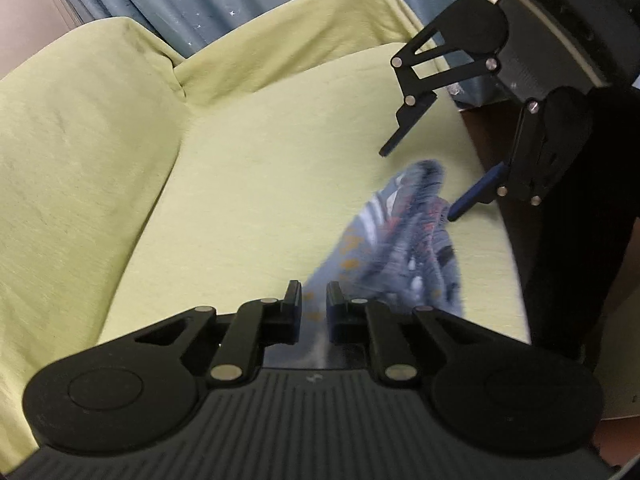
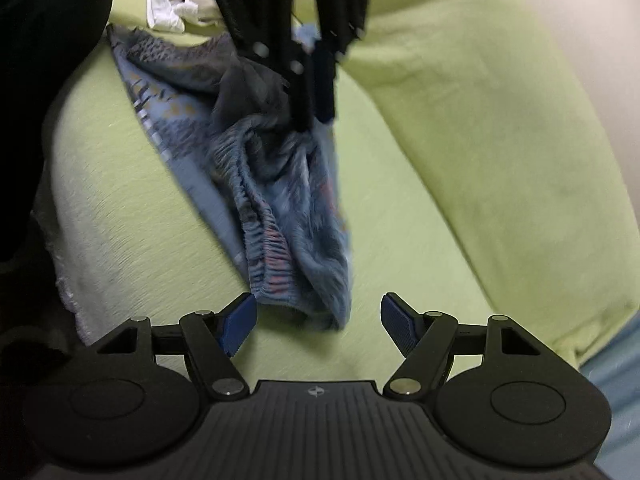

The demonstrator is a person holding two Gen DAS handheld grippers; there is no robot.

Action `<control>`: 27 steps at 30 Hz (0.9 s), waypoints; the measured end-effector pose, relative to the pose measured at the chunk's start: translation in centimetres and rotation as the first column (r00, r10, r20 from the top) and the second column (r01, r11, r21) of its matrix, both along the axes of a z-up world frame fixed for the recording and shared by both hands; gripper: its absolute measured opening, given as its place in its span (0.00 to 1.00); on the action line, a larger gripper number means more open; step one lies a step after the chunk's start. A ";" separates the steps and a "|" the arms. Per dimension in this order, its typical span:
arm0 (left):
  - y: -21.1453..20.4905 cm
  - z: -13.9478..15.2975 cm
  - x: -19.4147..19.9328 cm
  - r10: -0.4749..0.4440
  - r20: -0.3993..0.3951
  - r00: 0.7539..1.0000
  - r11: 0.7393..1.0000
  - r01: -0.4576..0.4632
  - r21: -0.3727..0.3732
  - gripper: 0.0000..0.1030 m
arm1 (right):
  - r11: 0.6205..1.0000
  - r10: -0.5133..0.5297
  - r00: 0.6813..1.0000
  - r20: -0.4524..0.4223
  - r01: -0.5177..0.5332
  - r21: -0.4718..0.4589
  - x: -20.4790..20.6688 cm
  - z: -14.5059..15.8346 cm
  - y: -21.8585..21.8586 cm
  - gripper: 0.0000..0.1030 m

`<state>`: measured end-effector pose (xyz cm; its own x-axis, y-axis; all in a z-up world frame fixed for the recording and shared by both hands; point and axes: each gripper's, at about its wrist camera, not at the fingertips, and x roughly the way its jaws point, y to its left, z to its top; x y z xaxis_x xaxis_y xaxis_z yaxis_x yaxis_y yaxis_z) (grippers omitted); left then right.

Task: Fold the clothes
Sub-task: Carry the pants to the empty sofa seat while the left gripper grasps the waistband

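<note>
Sofa cover: yellow-green cloth over seat and back cushions, creased where two back cushions meet.
Curtain: blue-grey, small white star marks, hanging behind the sofa.
Floor: dark, beside the sofa's end.

Left gripper nearly closed — right gripper spread wide.
</note>
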<state>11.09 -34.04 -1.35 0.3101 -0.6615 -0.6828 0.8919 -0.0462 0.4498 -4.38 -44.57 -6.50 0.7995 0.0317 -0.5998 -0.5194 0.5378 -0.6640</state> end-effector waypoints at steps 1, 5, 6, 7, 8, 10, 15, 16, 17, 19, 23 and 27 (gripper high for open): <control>-0.1 -0.2 0.1 0.000 0.003 1.000 1.000 0.000 0.002 0.10 | 1.000 0.019 1.000 0.003 -0.019 0.000 0.3 0.3 0.0 0.59; 0.4 -0.3 0.2 0.028 -0.002 1.000 1.000 -0.028 -0.013 0.12 | 0.998 0.067 0.997 -0.050 -0.067 0.008 1.7 0.7 0.1 0.36; 0.6 -0.4 0.1 0.042 -0.007 0.999 0.999 -0.042 -0.023 0.13 | 0.998 0.065 0.995 -0.069 -0.064 0.023 2.2 0.7 0.0 0.26; 1.3 0.0 0.0 0.056 -0.012 0.998 0.998 -0.057 -0.039 0.17 | 0.997 0.055 0.995 -0.086 -0.050 0.052 2.7 0.8 -0.1 0.22; 1.3 0.4 0.0 0.071 -0.017 0.997 0.996 -0.072 -0.056 0.23 | 0.995 0.043 0.994 -0.098 -0.034 0.090 2.8 1.2 -0.1 0.22; 2.4 1.2 -0.4 0.111 -0.029 0.993 0.987 -0.114 -0.112 0.36 | 0.973 -0.010 0.992 -0.129 0.040 0.229 2.9 2.5 -1.0 0.20; 5.9 3.3 -2.4 0.195 -0.155 0.969 0.935 -0.231 -0.268 0.36 | 0.697 -0.211 0.947 -0.242 0.320 0.642 2.4 5.9 -5.2 0.13; 6.5 3.5 -3.0 0.200 -0.190 0.961 0.923 -0.249 -0.291 0.36 | 0.616 -0.241 0.933 -0.268 0.361 0.701 1.9 6.3 -6.0 0.12; 6.8 3.6 -3.5 0.199 -0.221 0.955 0.918 -0.261 -0.300 0.36 | 0.533 -0.265 0.918 -0.297 0.396 0.748 1.5 6.5 -6.7 0.12; 7.2 3.4 -5.0 0.194 -0.273 0.942 0.910 -0.277 -0.310 0.36 | 0.379 -0.270 0.894 -0.356 0.439 0.815 0.9 6.7 -7.6 0.12; 7.0 3.1 -8.0 0.202 -0.272 0.941 0.910 -0.283 -0.304 0.44 | 0.191 -0.216 0.887 -0.408 0.448 0.873 0.4 8.4 -7.9 0.12; 6.1 3.1 -9.5 0.251 -0.172 0.953 0.898 -0.296 -0.326 0.71 | 0.158 -0.168 0.914 -0.370 0.396 0.905 -0.2 11.9 -7.4 0.12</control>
